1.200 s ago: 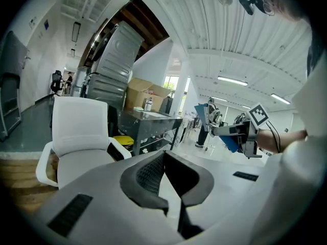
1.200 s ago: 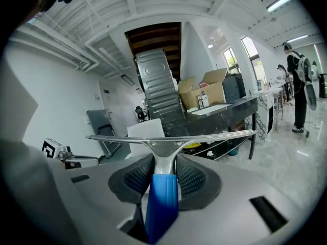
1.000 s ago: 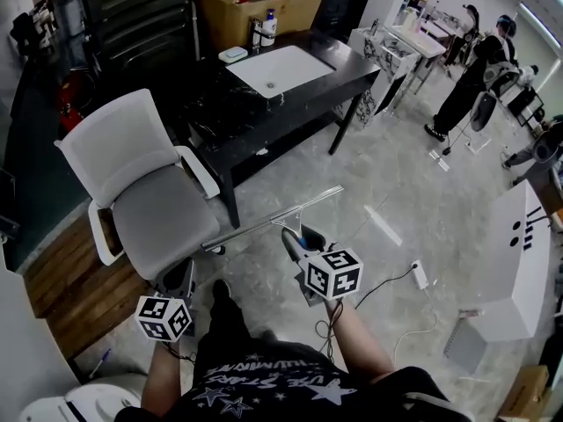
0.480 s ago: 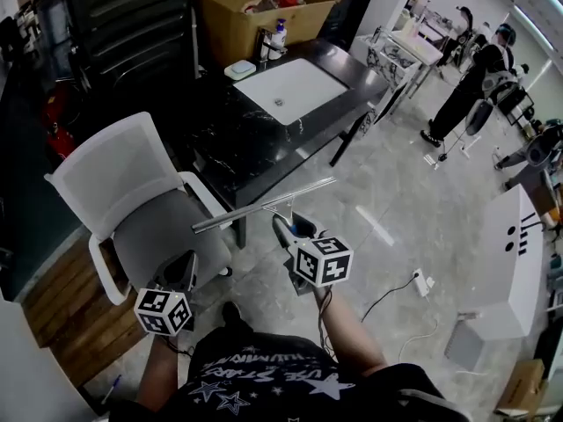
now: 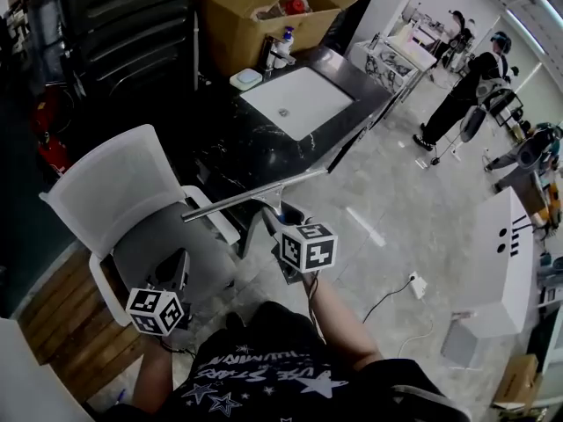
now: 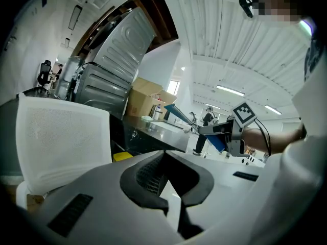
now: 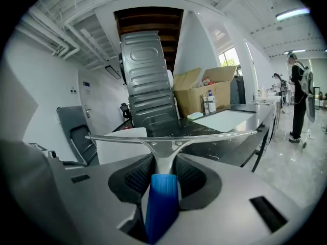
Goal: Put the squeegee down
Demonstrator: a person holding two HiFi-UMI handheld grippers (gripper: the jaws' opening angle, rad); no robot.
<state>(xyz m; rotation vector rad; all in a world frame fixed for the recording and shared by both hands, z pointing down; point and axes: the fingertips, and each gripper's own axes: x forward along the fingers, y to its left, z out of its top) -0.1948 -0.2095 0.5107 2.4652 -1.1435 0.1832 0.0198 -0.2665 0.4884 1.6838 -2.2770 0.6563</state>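
The squeegee [image 5: 264, 192] has a long metal blade and a blue handle [image 7: 162, 200]. My right gripper [image 5: 283, 225] is shut on that handle and holds the blade level in the air, over the near edge of the black table [image 5: 230, 158] and the chair's arm. In the right gripper view the blade [image 7: 168, 136] spans the frame above the jaws of my right gripper [image 7: 164, 176]. My left gripper [image 5: 176, 275] hangs low at the left beside the chair seat. Seen from its own camera, my left gripper [image 6: 166, 182] is shut and holds nothing.
A white office chair [image 5: 119, 192] stands before the table, which has a white sink [image 5: 297, 102] set in it. Bottles [image 5: 281, 47] and a cardboard box [image 5: 264, 7] sit behind. People [image 5: 457, 104] stand far right. A white cabinet [image 5: 497, 262] and a power strip [image 5: 418, 287] are at the right.
My right gripper has carried the squeegee forward and left, from over the floor to the table's near edge. My left gripper has stayed low by the chair.
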